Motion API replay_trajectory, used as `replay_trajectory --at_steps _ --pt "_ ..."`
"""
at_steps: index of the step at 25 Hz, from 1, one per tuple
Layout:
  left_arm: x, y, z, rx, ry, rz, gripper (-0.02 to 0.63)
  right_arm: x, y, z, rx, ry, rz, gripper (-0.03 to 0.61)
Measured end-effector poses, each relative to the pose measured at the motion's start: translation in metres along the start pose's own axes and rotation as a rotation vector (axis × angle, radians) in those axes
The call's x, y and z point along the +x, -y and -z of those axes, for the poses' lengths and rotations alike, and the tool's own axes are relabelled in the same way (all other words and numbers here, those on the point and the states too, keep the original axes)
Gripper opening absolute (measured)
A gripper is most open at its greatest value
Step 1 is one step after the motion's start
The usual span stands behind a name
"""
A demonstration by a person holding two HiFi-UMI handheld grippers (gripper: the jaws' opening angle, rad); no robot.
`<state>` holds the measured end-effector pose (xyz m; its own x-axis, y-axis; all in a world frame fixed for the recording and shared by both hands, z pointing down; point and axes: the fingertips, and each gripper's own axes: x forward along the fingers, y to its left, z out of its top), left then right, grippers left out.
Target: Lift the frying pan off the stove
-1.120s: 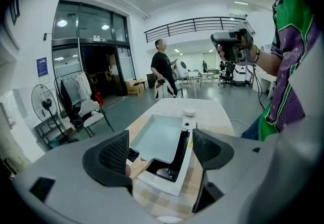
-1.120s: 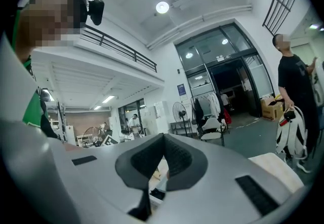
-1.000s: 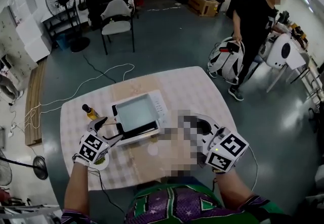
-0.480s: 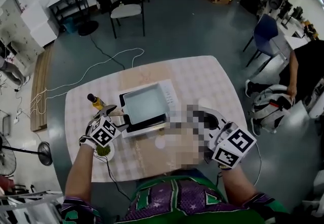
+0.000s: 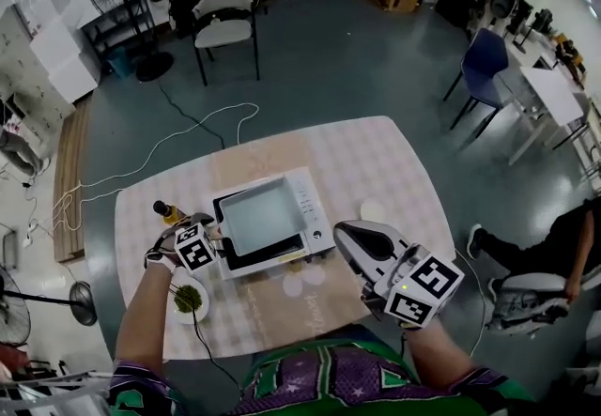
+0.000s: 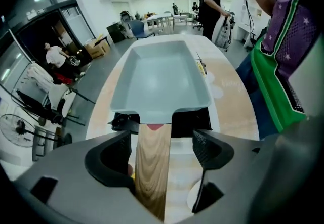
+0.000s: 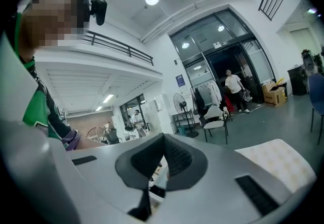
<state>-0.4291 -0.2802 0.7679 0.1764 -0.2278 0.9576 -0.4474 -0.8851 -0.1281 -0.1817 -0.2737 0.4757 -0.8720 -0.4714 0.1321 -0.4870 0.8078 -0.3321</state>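
Observation:
A square grey frying pan point(image 5: 258, 214) with a wooden handle point(image 6: 152, 162) rests on the white stove point(image 5: 310, 203) in the middle of the checked table. My left gripper point(image 5: 210, 232) is at the pan's left side. In the left gripper view the handle runs between its jaws, lying against the left one with a gap to the right one, so the left gripper point(image 6: 162, 149) stands open around it. The pan point(image 6: 159, 79) fills the view ahead. My right gripper point(image 5: 343, 230) hovers by the stove's front right corner. Its pads meet with nothing between them, so the right gripper point(image 7: 163, 160) is shut.
A dark bottle with a yellow label point(image 5: 169, 211) stands left of the stove. A white plate of green food point(image 5: 189, 298) lies near the front left table edge. A small white disc point(image 5: 373, 209) lies right of the stove. A chair point(image 5: 223, 24) and fan stand beyond the table.
My left gripper has moved up to the pan's handle, which now lies between its jaws. The head view has shifted, and the right gripper has stayed near the stove's front right.

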Motion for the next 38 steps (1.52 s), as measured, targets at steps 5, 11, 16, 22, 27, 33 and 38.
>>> replay_trajectory --at_steps 5,11,16,22,27,33,38 --pt "0.016 0.023 0.001 -0.023 -0.037 0.218 0.397 -0.002 0.004 0.004 0.013 -0.010 0.000 0.008" --pt "0.007 0.018 0.058 -0.032 -0.397 0.229 0.366 -0.005 0.005 0.004 0.016 -0.018 0.000 0.008" --pt "0.024 0.010 0.039 0.035 -0.308 0.190 0.114 -0.011 0.006 0.009 0.019 -0.024 0.011 0.008" --pt "0.014 0.011 0.048 -0.021 -0.350 0.173 0.100 -0.018 0.006 0.008 0.023 -0.021 0.020 0.008" --pt "0.004 0.018 0.059 -0.091 -0.376 0.176 0.100 -0.020 0.003 0.006 0.020 -0.019 0.024 0.008" --pt "-0.004 0.033 0.065 -0.112 -0.326 0.173 0.100 -0.024 -0.004 0.006 0.016 -0.013 0.028 0.008" --pt "-0.007 0.057 0.046 -0.140 -0.148 0.188 0.098 -0.033 -0.015 0.009 0.019 -0.005 0.030 0.008"
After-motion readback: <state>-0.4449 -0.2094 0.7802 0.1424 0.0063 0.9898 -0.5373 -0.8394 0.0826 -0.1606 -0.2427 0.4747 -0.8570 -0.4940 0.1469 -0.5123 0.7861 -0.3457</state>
